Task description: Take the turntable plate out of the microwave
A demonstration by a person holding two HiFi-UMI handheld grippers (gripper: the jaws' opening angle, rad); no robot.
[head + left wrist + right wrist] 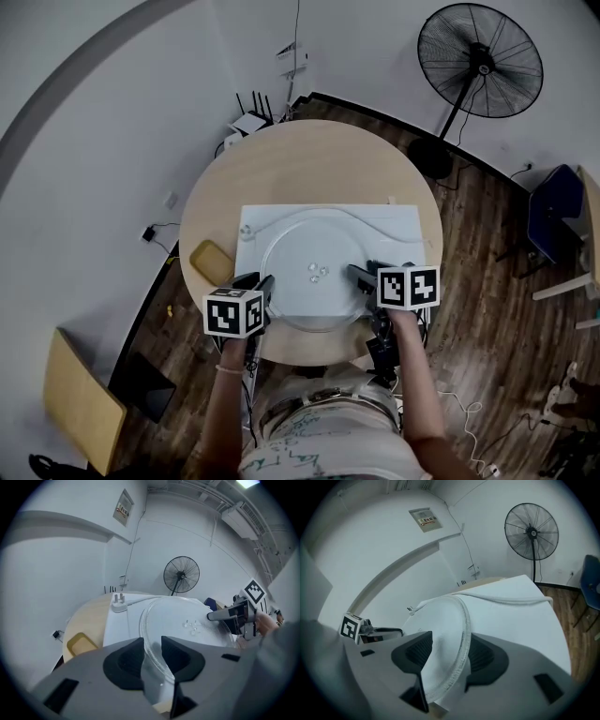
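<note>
A: Head view: turntable plate [314, 255] out already?
B: Seemingly. Lying flat atop the white microwave [258, 234], overhanging its front edge. Left gripper [151, 645] clamped on the rim; right gripper [450, 640] spread wide, rim between but unpressed. Remaining, probably: full release.

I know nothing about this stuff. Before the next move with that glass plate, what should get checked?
1. Left gripper clamped on glass plate rim: ok.
2. Right gripper clamped on rim: not ok, jaws apart around it.
3. Plate fully supported by microwave: not ok, overhangs the near edge.
4. Cord clear of plate: cannot tell, lies close by far rim.
5. Yellow tray out of the way: ok, apart on table.
</note>
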